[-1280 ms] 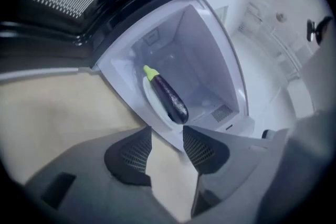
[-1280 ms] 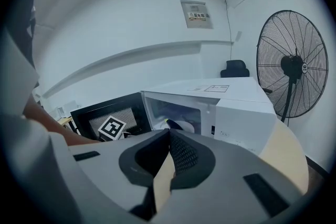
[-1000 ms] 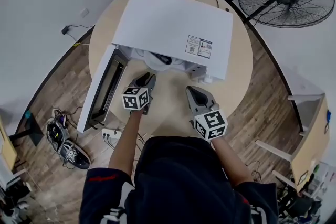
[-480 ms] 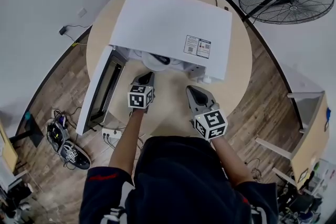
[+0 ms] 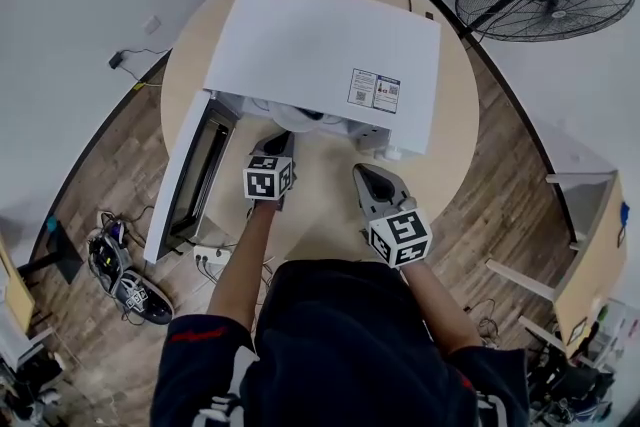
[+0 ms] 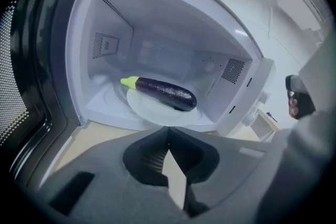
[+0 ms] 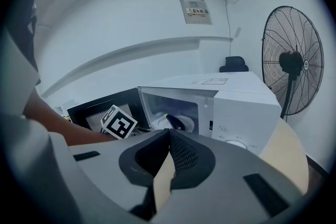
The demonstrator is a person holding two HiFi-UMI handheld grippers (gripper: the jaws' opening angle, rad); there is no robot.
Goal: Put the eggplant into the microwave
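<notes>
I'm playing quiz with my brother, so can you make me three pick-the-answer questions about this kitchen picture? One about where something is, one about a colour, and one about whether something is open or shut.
1. Where is the eggplant?
A. on the table
B. on the white plate inside the microwave
C. on top of the fan

2. What colour is the eggplant's stem end?
A. yellow-green
B. red
C. blue

3. The microwave's door is:
A. shut
B. swung open
C. taken off

Answers:
1. B: the left gripper view shows it lying on the round plate in the cavity.
2. A: the tip at its left end is yellow-green, next to the dark purple body.
3. B: the door stands out to the side, and you can see straight into the cavity.
</notes>
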